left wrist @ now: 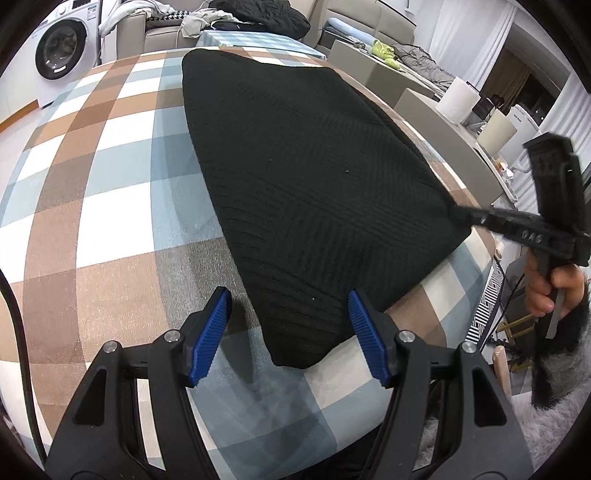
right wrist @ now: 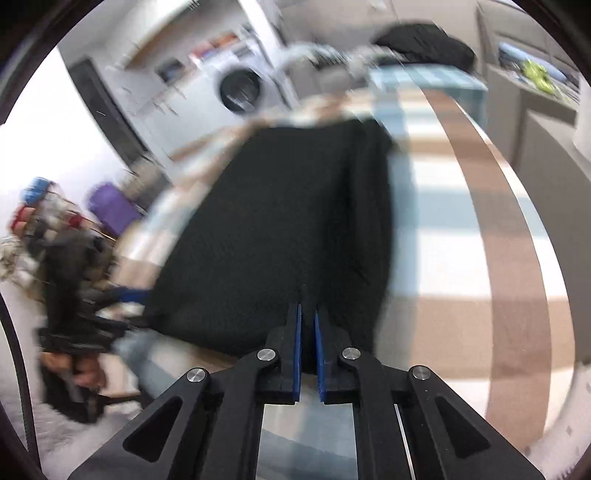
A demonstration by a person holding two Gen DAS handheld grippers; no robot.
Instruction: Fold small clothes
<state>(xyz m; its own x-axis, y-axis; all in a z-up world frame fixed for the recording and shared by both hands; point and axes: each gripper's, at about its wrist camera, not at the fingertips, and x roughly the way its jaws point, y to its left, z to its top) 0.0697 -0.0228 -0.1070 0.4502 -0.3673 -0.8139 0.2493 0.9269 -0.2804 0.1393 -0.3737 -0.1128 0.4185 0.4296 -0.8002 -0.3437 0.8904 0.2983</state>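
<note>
A black knitted garment [left wrist: 295,177] lies flat on the checked tablecloth [left wrist: 92,206]. My left gripper [left wrist: 288,314] is open, its blue pads [left wrist: 208,332] either side of the garment's near corner, just above the cloth. My right gripper [left wrist: 458,212] is shut on the garment's right corner and pulls it taut. In the blurred right wrist view the right gripper [right wrist: 307,314] pinches the edge of the black garment [right wrist: 288,229]. The left gripper [right wrist: 122,295] shows there at the left, blurred.
A washing machine [left wrist: 59,48] stands at the back left. A sofa with dark clothes [left wrist: 258,18] is behind the table. White containers [left wrist: 458,99] sit on a counter at the right. The table edge [left wrist: 480,236] runs close by the right gripper.
</note>
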